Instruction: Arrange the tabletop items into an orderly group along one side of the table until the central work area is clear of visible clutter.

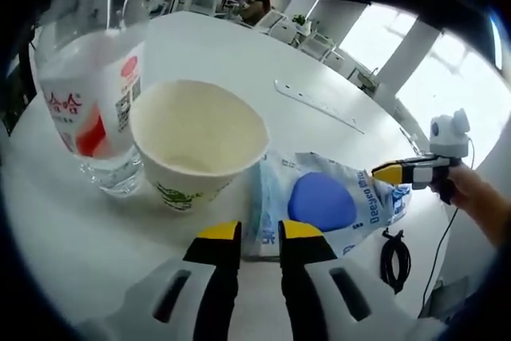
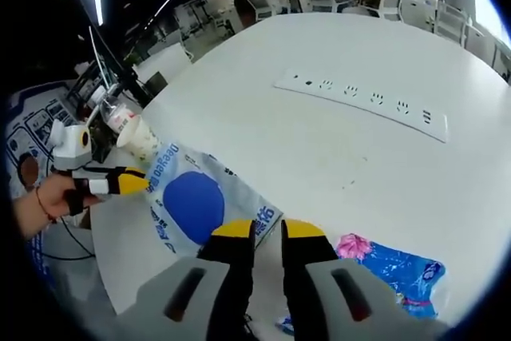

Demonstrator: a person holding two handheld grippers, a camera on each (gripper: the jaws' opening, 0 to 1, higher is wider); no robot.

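left gripper (image 1: 259,233) has its fingers nearly together, pinching the near edge of the blue-and-white wipes pack (image 1: 323,201) lying flat on the white counter (image 1: 239,49). right gripper (image 2: 267,231) does the same at the pack's opposite edge, fingers close together on it. just beside the pack sits a paper cup (image 1: 197,141), looks empty inside. touching the cup is a clear plastic bottle (image 1: 92,77) with a red-and-white label, upright. a small blue packet with pink (image 2: 391,265) lies near the right gripper. past it a flush socket strip (image 2: 363,101), then lots of bare counter out to the far edge.
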